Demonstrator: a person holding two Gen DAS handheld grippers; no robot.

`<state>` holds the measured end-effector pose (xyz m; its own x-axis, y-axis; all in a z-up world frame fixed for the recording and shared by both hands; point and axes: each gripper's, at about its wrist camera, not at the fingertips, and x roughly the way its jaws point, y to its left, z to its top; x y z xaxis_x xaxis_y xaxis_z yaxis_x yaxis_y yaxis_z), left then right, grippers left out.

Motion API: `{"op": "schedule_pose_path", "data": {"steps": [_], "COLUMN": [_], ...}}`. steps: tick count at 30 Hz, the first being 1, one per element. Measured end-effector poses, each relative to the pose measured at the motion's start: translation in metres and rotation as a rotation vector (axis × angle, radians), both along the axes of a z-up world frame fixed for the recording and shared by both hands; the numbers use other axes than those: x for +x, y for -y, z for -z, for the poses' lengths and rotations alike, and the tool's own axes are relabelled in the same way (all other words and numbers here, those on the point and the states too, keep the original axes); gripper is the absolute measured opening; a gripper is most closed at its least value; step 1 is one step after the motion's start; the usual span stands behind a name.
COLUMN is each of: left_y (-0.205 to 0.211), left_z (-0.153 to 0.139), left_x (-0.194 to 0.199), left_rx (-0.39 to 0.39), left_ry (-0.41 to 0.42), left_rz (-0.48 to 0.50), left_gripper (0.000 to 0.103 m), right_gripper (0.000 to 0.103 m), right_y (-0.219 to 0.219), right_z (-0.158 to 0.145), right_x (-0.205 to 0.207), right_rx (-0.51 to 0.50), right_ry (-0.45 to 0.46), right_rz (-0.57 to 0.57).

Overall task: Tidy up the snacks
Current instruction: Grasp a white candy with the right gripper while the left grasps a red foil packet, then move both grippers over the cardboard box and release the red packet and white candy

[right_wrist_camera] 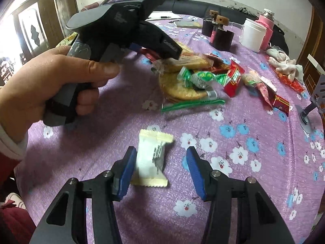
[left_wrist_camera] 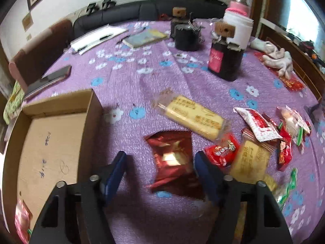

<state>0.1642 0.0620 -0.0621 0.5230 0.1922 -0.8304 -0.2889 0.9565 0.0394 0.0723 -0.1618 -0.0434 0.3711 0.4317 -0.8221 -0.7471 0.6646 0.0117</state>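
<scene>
In the left wrist view my left gripper (left_wrist_camera: 160, 162) hangs open over a dark red foil snack packet (left_wrist_camera: 172, 158). The packet lies on the purple cloth between the jaws, close against the right finger and apart from the left one. An open cardboard box (left_wrist_camera: 95, 109) stands to the left, with a pink-red packet (left_wrist_camera: 22, 219) in its near corner. In the right wrist view my right gripper (right_wrist_camera: 161, 162) is open around a white wrapped snack (right_wrist_camera: 150, 158) that lies flat beside the left finger. A hand (right_wrist_camera: 40, 85) holds the left gripper's body (right_wrist_camera: 130, 26) over the snack pile (right_wrist_camera: 195, 75).
A long yellow cake packet (left_wrist_camera: 193, 116) and several red, yellow and green packets (left_wrist_camera: 258, 126) lie right of the left gripper. Further back stand a dark jar with a red label (left_wrist_camera: 225, 61), a black tin (left_wrist_camera: 186, 38), a phone (left_wrist_camera: 50, 77) and gloves (left_wrist_camera: 278, 57). A metal stand (right_wrist_camera: 312, 105) sits at the right table edge.
</scene>
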Motion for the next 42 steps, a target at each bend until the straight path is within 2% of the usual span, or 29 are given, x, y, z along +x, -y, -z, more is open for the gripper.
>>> {"op": "schedule_pose_path", "data": {"steps": [1,2,3,4,6,20,28,36,42], "left_y": [-0.001,-0.003,-0.004,-0.005,-0.009,0.001,-0.010,-0.072,-0.124], "left_z": [0.000,-0.001,-0.002,-0.003,-0.004,-0.027,-0.058,-0.076,-0.072], "left_x": [-0.002,-0.003,-0.004,-0.005,-0.008,-0.040,-0.090,-0.151,-0.177], "left_rx": [0.006,0.012,0.022,0.031,0.010,-0.062,-0.088,-0.073,-0.055], "left_ry": [0.004,0.007,0.009,0.012,0.024,0.109,0.191,0.239,0.228], "left_rz": [0.004,0.005,0.003,0.000,0.004,0.040,0.051,-0.064,-0.168], "left_gripper": [0.063,0.055,0.041,0.041,0.041,0.040,0.040,0.040,0.040], "right_gripper": [0.049,0.047,0.039,0.030,0.024,0.023,0.023,0.023,0.023], "right_y": [0.001,0.002,0.004,0.004,0.007,0.027,0.030,-0.021,-0.079], "right_z": [0.000,0.000,0.000,0.000,-0.001,-0.005,-0.025,-0.043,-0.059], "right_x": [0.000,0.000,0.000,0.000,-0.001,0.001,-0.001,-0.006,-0.001], "right_rx": [-0.001,0.001,0.007,0.009,0.021,0.112,0.221,0.306,0.382], "right_ry": [-0.001,-0.001,0.000,0.001,-0.004,-0.052,-0.085,-0.110,-0.123], "right_rz": [0.001,0.003,0.005,0.008,0.015,0.050,0.048,-0.051,-0.131]}}
